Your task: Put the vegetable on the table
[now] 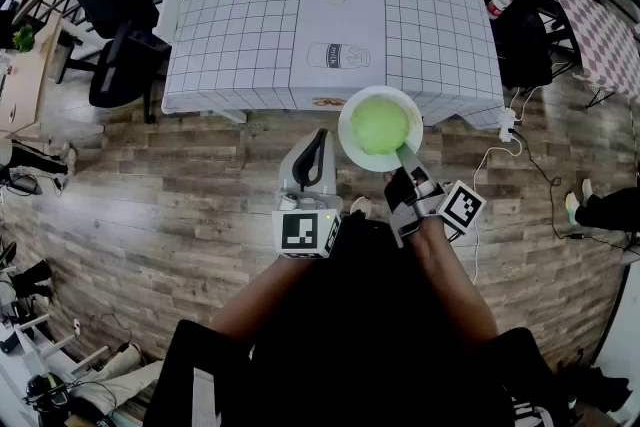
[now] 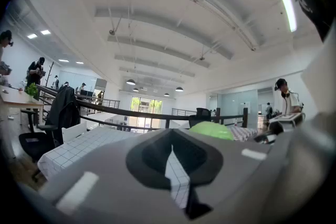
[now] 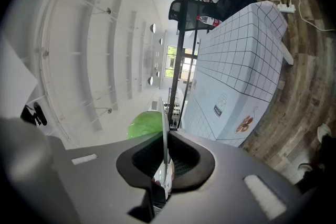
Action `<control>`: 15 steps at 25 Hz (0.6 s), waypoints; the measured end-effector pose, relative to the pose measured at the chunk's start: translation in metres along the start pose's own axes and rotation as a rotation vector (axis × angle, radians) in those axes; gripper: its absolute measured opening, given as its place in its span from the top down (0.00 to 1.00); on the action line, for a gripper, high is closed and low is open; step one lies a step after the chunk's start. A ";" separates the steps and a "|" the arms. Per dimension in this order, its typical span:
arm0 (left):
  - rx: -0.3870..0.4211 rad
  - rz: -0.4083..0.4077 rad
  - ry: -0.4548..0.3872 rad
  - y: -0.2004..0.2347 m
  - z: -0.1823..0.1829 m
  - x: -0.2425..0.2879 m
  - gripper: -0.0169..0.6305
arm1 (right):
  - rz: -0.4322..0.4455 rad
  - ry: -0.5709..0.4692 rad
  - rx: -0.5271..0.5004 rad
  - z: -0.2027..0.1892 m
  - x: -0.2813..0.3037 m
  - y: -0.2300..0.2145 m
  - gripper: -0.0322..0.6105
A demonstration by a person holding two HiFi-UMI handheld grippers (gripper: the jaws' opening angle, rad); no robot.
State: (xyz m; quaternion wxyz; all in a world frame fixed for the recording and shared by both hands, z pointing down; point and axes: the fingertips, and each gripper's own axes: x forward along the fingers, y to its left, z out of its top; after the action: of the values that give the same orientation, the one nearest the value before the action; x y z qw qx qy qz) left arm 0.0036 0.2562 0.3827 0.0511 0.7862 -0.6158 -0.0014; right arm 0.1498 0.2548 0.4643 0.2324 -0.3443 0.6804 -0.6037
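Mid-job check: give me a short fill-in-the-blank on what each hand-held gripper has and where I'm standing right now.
1. The right hand-held gripper is shut on the ____ of the white plate carrying the green vegetable.
2. The left hand-held gripper, jaws together, holds ____.
3. The person stands on a wooden ____, facing the table with the grid cloth; the plate is not yet set on it.

Missing words: rim; nothing; floor.
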 end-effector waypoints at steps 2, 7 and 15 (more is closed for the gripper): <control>0.004 0.004 0.001 0.005 0.001 0.002 0.96 | 0.007 -0.002 0.008 -0.001 0.005 -0.001 0.93; 0.016 0.007 -0.002 0.012 0.001 0.003 0.96 | 0.024 -0.007 -0.005 -0.003 0.011 -0.001 0.92; 0.025 0.036 -0.002 0.003 0.001 -0.004 0.96 | 0.052 0.018 0.012 -0.003 0.004 0.001 0.92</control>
State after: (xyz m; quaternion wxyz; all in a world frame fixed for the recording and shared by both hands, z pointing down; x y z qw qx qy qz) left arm -0.0001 0.2594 0.3813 0.0408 0.7757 -0.6298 0.0065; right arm 0.1451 0.2541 0.4642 0.2438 -0.3198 0.6875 -0.6047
